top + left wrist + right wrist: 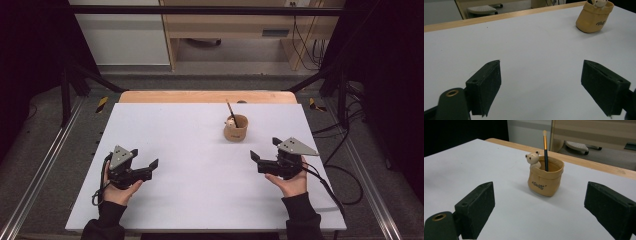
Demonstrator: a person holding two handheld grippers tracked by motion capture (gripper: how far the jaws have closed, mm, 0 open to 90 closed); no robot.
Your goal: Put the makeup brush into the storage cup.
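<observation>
A tan bag-shaped pot (236, 130) stands upright on the white table top (200, 165), right of centre toward the back. A small bear figure (533, 160) peeks over its rim, and a dark paintbrush (545, 150) stands inside, bristles up. My right gripper (265, 149), held in a hand near the right edge, points at the pot from a short way off; its jaws stand wide apart with nothing between them (539, 207). My left gripper (145, 157) rests at the front left, open and empty (541, 85), with the pot (594, 17) far off.
A wooden table edge (207, 96) runs along the back of the white top. Metal frame rails (45, 165) flank both sides, and cables (345, 180) lie on the floor at the right. A wooden cabinet (235, 25) stands beyond the table.
</observation>
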